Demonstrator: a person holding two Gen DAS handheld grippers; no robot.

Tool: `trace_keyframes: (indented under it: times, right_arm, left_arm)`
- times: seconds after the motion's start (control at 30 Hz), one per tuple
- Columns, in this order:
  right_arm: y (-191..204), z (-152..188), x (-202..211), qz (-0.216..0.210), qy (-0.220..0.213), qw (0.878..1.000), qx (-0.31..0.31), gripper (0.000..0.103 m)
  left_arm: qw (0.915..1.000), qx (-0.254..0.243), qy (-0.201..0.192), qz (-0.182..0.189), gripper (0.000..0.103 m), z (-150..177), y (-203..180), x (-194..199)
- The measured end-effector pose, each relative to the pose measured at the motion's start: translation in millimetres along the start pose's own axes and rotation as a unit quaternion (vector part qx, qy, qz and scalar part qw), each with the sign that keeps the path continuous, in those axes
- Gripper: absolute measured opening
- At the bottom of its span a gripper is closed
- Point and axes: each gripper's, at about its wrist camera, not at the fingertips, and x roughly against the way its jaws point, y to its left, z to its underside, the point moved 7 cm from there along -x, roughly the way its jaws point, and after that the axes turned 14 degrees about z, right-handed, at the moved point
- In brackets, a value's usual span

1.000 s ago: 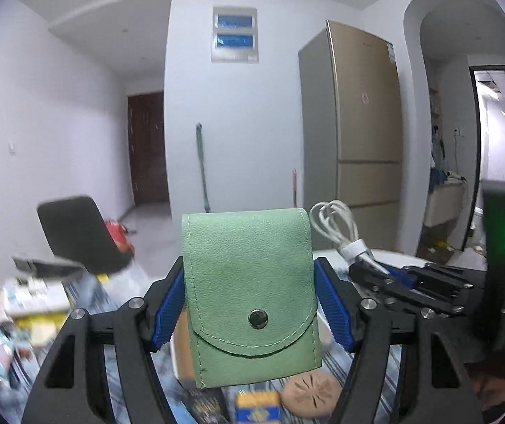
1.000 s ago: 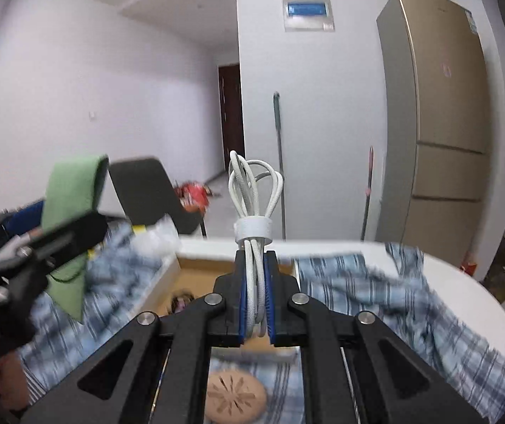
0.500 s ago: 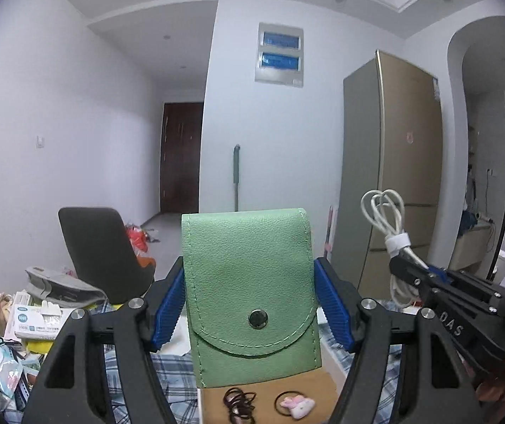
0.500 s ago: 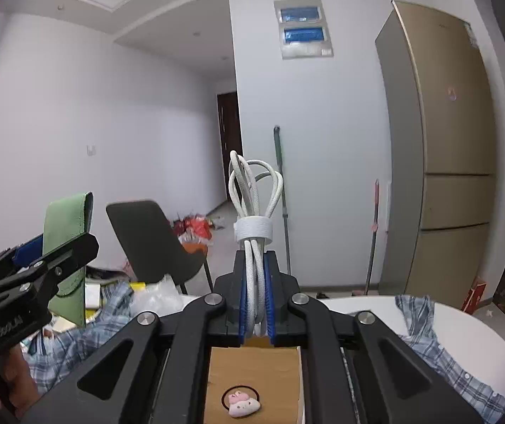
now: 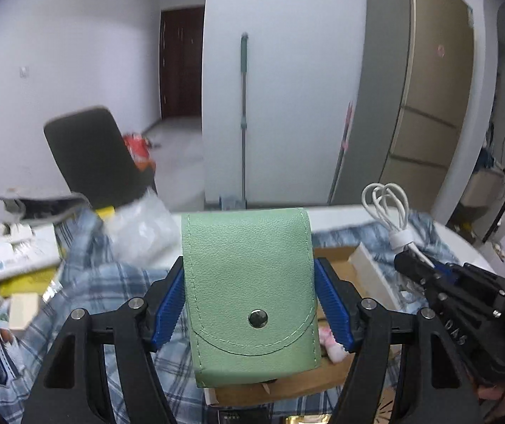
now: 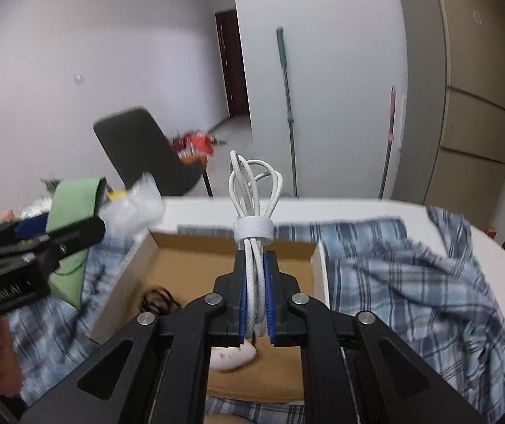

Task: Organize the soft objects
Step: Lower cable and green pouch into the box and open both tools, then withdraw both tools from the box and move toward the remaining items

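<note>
My left gripper [image 5: 250, 304] is shut on a green snap pouch [image 5: 250, 293], held upright above the left part of an open cardboard box [image 6: 189, 243]. The pouch also shows at the left in the right wrist view [image 6: 75, 208]. My right gripper [image 6: 254, 300] is shut on a coiled white cable [image 6: 252, 219] tied with a white strap, held above the box's middle. The cable shows at the right in the left wrist view [image 5: 390, 215]. Inside the box lie dark hair ties [image 6: 157, 298] and a small pink-white item [image 6: 233, 355].
The box rests on a blue plaid cloth [image 6: 411, 275] covering a white round table [image 6: 493, 247]. A black chair [image 6: 143, 152] stands behind the table. Packets and boxes [image 5: 15, 251] clutter the left. A crumpled clear bag [image 5: 143, 226] lies by the box.
Both grippers have tilted downward; the box and tabletop now fill more of each view. Each still holds its object.
</note>
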Motion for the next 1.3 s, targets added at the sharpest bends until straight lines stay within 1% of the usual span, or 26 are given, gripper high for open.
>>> trace_keyframes:
  times: [0.07,0.1,0.23,0.3,0.43,0.53,0.67,0.73,0.77,0.8,0.83,0.87,1.0,1.07,1.2,1.3]
  right_arm:
    - [-0.8,9.9,-12.7,0.006,0.012,1.0,0.01,0.008]
    - [-2.2,13.2,-19.9,0.009,0.025,1.0,0.013,0.008]
    - [-8.2,26.5,-40.0,-0.009,0.073,0.997,-0.006,0.008]
    - [-8.5,31.5,-47.6,-0.007,0.088,0.996,-0.003,0.008]
    - [-5.4,41.6,-60.4,-0.007,0.11,0.994,0.004,0.008]
    - [-2.5,49.5,-68.3,-0.008,0.128,0.992,0.007,0.008]
    - [-2.1,50.4,-69.5,-0.009,0.13,0.991,0.01,0.008]
    - [-1.9,51.2,-69.9,-0.007,0.135,0.991,0.013,0.017]
    - [-2.4,51.5,-69.6,-0.002,0.138,0.99,0.013,0.039]
    - [-3.0,49.8,-69.3,0.001,0.135,0.991,0.01,0.073]
    - [-3.7,47.0,-67.4,0.001,0.123,0.992,0.005,0.081]
    - [-5.4,43.5,-63.4,0.006,0.107,0.994,0.003,0.081]
    - [-9.9,33.5,-54.2,0.027,0.078,0.996,0.013,0.081]
    - [-11.2,31.5,-52.3,0.026,0.075,0.997,0.012,0.081]
    - [-12.7,27.9,-48.7,0.029,0.069,0.997,0.011,0.081]
    - [-10.2,19.9,-41.4,0.033,0.06,0.998,0.012,0.08]
  left_arm:
    - [0.9998,0.003,0.017,0.004,0.072,7.1,1.9,-12.6]
    - [0.9996,0.004,0.027,0.006,0.072,13.0,1.6,-19.2]
    - [0.9978,0.015,0.063,0.014,0.072,32.3,-0.8,-42.2]
    - [0.997,0.017,0.074,0.011,0.072,40.8,3.0,-49.1]
    - [0.9953,0.009,0.096,0.006,0.072,50.2,4.4,-62.4]
    - [0.9939,0.02,0.108,0.011,0.072,54.9,7.2,-69.8]
    - [0.9923,0.023,0.121,0.01,0.072,61.1,12.6,-76.9]
    - [0.9914,0.029,0.128,0.009,0.075,62.9,15.7,-79.3]
    - [0.9904,0.034,0.134,0.008,0.08,64.2,17.7,-81.2]
    - [0.9897,0.042,0.136,0.012,0.082,65.4,19.9,-82.5]
    - [0.9891,0.049,0.138,0.016,0.083,66.6,21.2,-83.7]
    - [0.9887,0.052,0.14,0.015,0.083,68.0,22.5,-84.3]
    - [0.9897,0.05,0.134,0.008,0.083,64.9,23.2,-81.1]
    - [0.9908,0.048,0.126,0.009,0.084,61.3,22.8,-77.3]
    - [0.9936,0.035,0.107,-0.003,0.084,51.8,21.0,-66.8]
    - [0.995,0.031,0.095,-0.004,0.084,44.4,18.2,-58.8]
